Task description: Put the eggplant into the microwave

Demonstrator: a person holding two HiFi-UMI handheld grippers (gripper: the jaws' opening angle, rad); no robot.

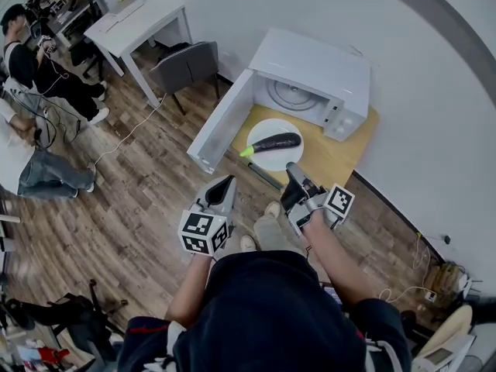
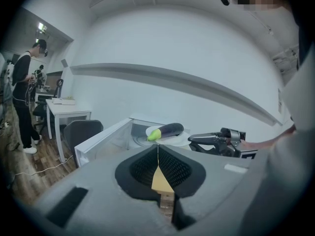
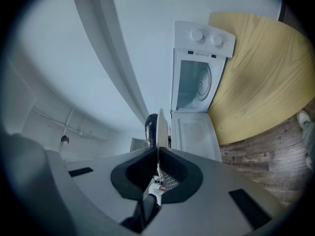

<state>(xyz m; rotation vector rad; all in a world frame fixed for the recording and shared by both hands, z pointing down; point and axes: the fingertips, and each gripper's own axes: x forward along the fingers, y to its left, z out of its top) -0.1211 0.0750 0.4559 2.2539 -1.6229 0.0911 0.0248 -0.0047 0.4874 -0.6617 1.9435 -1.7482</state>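
Note:
A dark purple eggplant (image 1: 273,142) with a green stem lies on a white plate (image 1: 266,156) in front of the white microwave (image 1: 310,72), whose door (image 1: 221,122) hangs open to the left. My right gripper (image 1: 293,170) is shut on the plate's near rim; in the right gripper view the plate (image 3: 161,124) runs edge-on out of the closed jaws (image 3: 158,150), with the eggplant (image 3: 149,127) behind it. My left gripper (image 1: 225,183) hovers left of the plate, shut and holding nothing. From the left gripper (image 2: 158,147) I see the eggplant (image 2: 167,130) on the plate.
The microwave stands on a small wooden table (image 1: 341,160) against the white wall. A dark chair (image 1: 186,64) and a white desk (image 1: 136,22) stand to the left. Two people (image 1: 27,60) are at the far left. Cables trail over the wood floor (image 1: 132,200).

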